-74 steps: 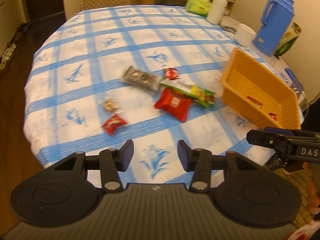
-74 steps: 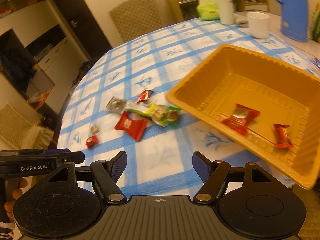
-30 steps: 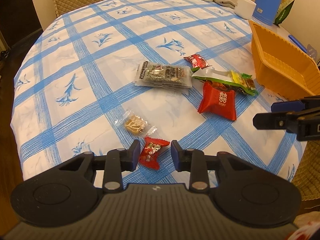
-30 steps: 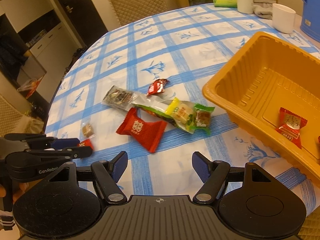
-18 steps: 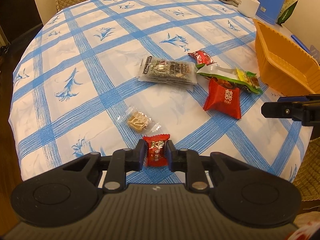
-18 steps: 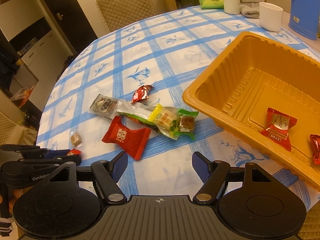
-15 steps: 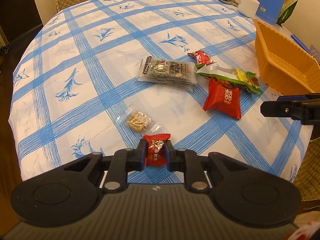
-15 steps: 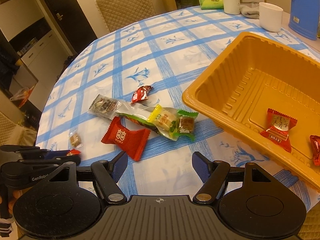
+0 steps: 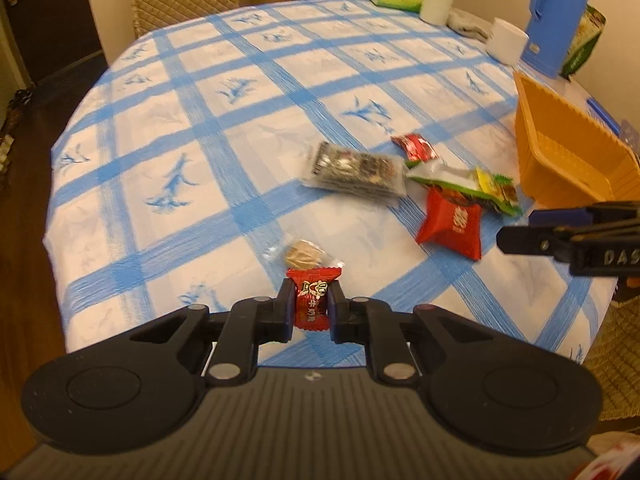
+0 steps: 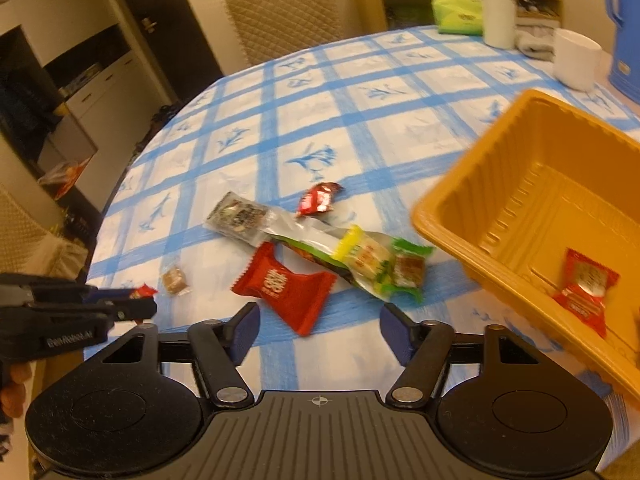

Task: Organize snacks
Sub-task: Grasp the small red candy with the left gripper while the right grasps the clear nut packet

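Between left tool (image 9: 311, 308) pads: small red candy (image 9: 314, 300), clamped mid-wrapper. Light, crinkly, slippery; hold body, not twisted ends. Right tool (image 10: 320, 330) closing, nothing between pads.

The tablecloth (image 9: 224, 128) looks like soft woven cloth, matt, with a faint sheen. The small red sweet (image 9: 314, 300) has a glossy crinkled foil wrapper, and so does the big red packet (image 10: 286, 286). The clear wrapper (image 9: 298, 254) is thin shiny film. The orange tray (image 10: 532, 184) is smooth moulded plastic, ribbed along its walls. Both tools, the left gripper (image 9: 310, 314) and the right gripper (image 10: 320, 330), are matt black plastic with small metal pins. The chair back (image 10: 284, 12) is quilted fabric.
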Demonstrator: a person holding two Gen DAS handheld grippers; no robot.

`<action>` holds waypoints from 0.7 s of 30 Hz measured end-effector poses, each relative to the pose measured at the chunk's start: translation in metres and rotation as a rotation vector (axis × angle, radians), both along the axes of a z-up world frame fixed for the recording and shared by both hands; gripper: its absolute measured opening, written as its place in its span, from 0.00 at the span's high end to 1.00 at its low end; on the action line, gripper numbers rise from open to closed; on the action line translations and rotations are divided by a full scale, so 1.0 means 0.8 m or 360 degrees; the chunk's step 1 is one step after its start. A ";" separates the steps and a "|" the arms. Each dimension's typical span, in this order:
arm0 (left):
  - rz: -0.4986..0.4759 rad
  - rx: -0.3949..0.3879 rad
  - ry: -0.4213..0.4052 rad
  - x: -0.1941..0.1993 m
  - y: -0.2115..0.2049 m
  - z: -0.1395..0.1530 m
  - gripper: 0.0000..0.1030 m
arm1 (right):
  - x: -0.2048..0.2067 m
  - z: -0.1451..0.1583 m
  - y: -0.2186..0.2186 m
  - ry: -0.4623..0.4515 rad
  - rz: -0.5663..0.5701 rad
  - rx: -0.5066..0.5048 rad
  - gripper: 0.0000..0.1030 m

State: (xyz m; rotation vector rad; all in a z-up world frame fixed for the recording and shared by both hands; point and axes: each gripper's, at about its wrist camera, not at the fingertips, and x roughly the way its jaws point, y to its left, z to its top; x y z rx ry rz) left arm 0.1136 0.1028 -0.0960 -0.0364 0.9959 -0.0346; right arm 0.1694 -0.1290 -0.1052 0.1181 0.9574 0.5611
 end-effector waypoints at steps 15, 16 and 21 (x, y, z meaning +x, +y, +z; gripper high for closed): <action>0.0271 0.0012 -0.0010 -0.022 0.070 0.011 0.86 | 0.010 -0.005 0.127 -0.0142 0.0486 0.0011 0.58; 0.0285 0.0010 -0.0009 -0.023 0.074 0.011 0.86 | 0.012 -0.008 0.134 -0.0142 0.0511 0.0001 0.59; 0.0344 -0.0001 0.0005 -0.027 0.094 0.008 0.86 | 0.013 -0.023 0.167 -0.0161 0.0627 -0.0064 0.63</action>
